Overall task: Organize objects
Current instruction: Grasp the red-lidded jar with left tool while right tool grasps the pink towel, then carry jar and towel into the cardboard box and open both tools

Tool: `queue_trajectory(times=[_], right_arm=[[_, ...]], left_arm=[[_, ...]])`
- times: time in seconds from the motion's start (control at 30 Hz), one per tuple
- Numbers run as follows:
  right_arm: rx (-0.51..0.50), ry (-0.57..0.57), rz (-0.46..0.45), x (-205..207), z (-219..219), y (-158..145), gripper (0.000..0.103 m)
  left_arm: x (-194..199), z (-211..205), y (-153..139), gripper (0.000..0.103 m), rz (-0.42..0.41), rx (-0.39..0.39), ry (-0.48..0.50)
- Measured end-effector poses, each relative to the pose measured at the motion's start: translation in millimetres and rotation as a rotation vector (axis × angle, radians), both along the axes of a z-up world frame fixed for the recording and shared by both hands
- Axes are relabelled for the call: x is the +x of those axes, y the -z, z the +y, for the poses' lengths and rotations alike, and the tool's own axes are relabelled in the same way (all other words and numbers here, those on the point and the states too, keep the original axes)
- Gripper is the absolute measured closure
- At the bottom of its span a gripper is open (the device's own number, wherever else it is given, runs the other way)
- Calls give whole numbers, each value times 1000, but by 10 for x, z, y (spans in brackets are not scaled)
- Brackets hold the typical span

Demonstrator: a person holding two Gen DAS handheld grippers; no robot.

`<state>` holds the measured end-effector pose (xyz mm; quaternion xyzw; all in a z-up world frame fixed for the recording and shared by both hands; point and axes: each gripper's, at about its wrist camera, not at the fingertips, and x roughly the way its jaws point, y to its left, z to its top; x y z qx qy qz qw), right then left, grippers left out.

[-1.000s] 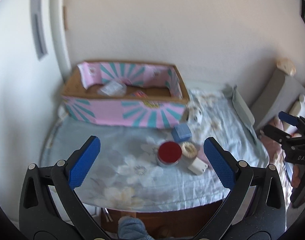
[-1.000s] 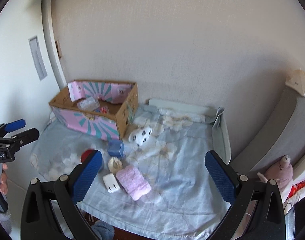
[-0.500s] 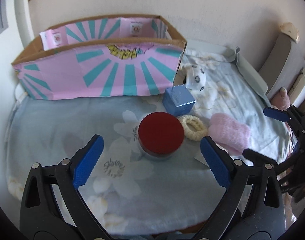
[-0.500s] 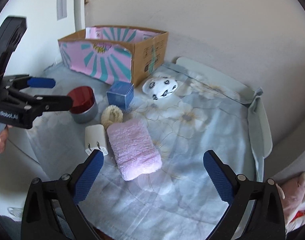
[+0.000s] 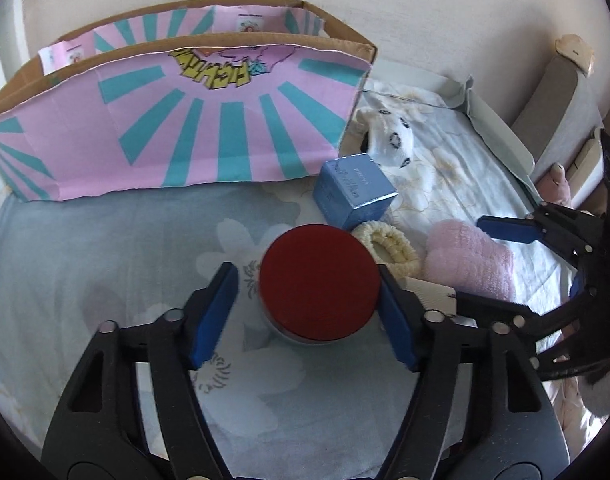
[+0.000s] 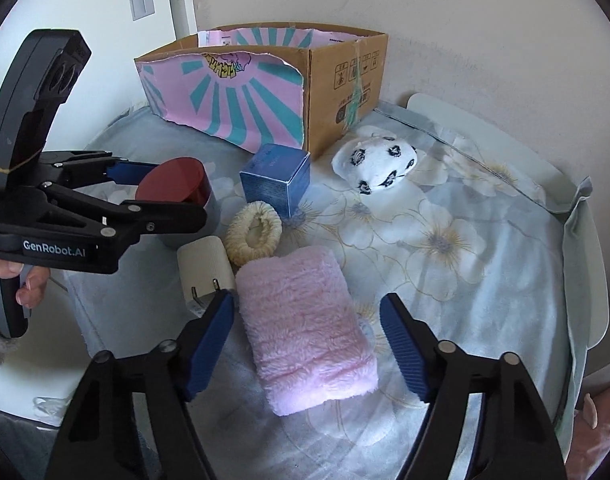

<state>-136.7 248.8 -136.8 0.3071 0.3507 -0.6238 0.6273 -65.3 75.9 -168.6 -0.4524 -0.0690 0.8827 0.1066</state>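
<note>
A red-lidded round jar [image 5: 319,282] stands on the flowered blue cloth [image 5: 105,264]. My left gripper [image 5: 308,280] is open with its fingers on either side of the jar; the right finger is at the lid's edge, the left a little apart. In the right wrist view the jar [image 6: 173,186] sits between the left gripper's fingers [image 6: 129,170]. My right gripper [image 6: 307,312] is open around the near end of a folded pink towel [image 6: 305,328]. The pink and teal cardboard box [image 5: 177,120] stands behind.
A blue cube box [image 6: 275,180], a cream scrunchie [image 6: 255,234], a white charger plug [image 6: 205,270] and a white spotted sock [image 6: 375,162] lie on the cloth. The box [image 6: 265,84] stands against the wall. A grey headboard [image 5: 561,108] is at right.
Both grippers have moved down and forward. The left now straddles the red jar with narrower jaws. The right now straddles the pink towel.
</note>
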Motion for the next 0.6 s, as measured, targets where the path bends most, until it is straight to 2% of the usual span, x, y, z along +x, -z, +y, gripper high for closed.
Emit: queue_trajectory(times=[0.03, 0.17, 0.37, 0.6], right_arm=[[4, -4, -13, -3, -4, 0, 40], [21, -14, -31, 4, -10, 20, 52], [13, 3, -58, -40, 5, -7, 58], [7, 64, -108, -130, 25, -128, 58]], left_arm=[[-6, 19, 0, 49, -2, -1, 9], [-14, 54, 4, 49, 2, -15, 25], [-10, 59, -1, 50, 2, -21, 30], [14, 7, -40, 50, -3, -5, 22]])
